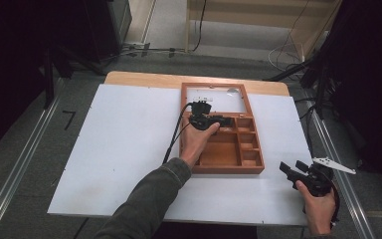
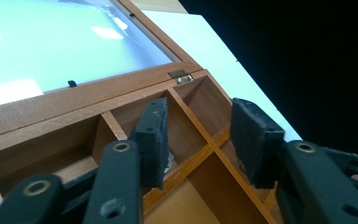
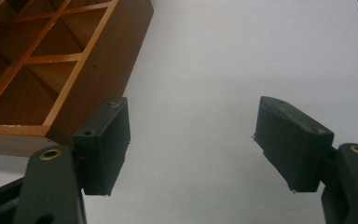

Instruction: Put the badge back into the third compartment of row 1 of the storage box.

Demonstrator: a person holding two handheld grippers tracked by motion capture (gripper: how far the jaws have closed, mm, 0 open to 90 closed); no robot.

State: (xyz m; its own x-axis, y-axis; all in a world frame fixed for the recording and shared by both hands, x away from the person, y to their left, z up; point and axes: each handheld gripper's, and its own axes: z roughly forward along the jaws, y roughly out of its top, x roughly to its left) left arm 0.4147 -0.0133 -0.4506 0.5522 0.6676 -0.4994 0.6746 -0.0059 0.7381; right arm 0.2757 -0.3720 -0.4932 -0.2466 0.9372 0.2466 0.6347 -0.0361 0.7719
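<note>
Wood fills the middle of the high view: an open wooden box with small compartments lies on the white surface, its glass-paned lid folded flat behind it. The left gripper reaches over the box's back edge, held by the left hand. The right gripper hovers near the surface's right front corner, well apart from the box, in the right hand.

From the left gripper view, the fingers stand moderately apart with nothing between them, poised above the compartments near the brass hinge; something pale peeks from behind one finger, too hidden to identify.

From the right gripper view, the fingers are spread wide and empty over bare surface, the box's corner just beside one of them.
</note>
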